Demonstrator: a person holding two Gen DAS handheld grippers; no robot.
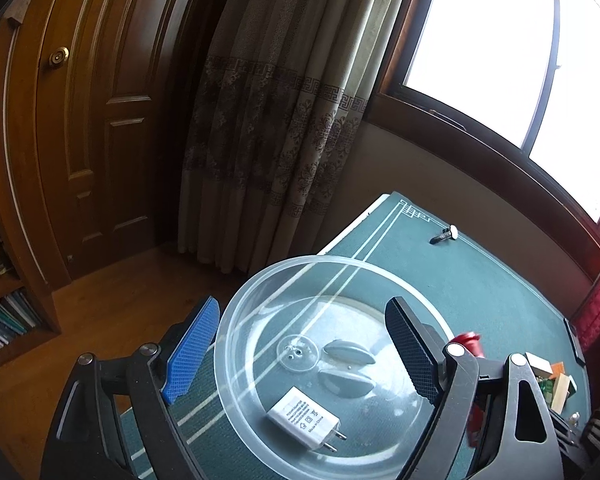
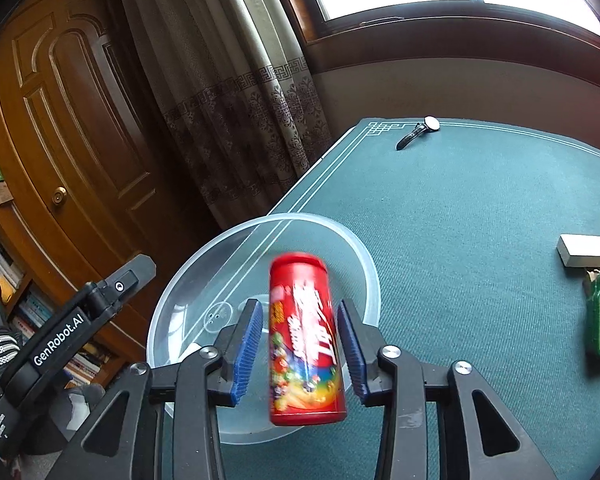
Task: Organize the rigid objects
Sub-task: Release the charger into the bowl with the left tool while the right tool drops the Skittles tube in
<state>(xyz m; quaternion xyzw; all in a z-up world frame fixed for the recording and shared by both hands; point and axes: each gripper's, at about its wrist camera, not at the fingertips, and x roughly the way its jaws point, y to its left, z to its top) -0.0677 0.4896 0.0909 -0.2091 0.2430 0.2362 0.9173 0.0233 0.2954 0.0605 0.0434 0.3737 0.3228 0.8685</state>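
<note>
Well, the green felt-topped table (image 2: 480,220) carries a wide clear plastic bowl (image 2: 364,264) at its near-left corner, and over that bowl's near rim sits a red cylindrical snack can (image 2: 306,344), blurred, its long axis running straight away from the right gripper (image 2: 300,350), whose blue pads flank it with slivers of gap, so I judge them spread. The left gripper (image 1: 300,352), also spread, straddles the bowl's left wall, over the small white plug-in charger (image 1: 304,420) inside; the right is plainly nearer the can.
</note>
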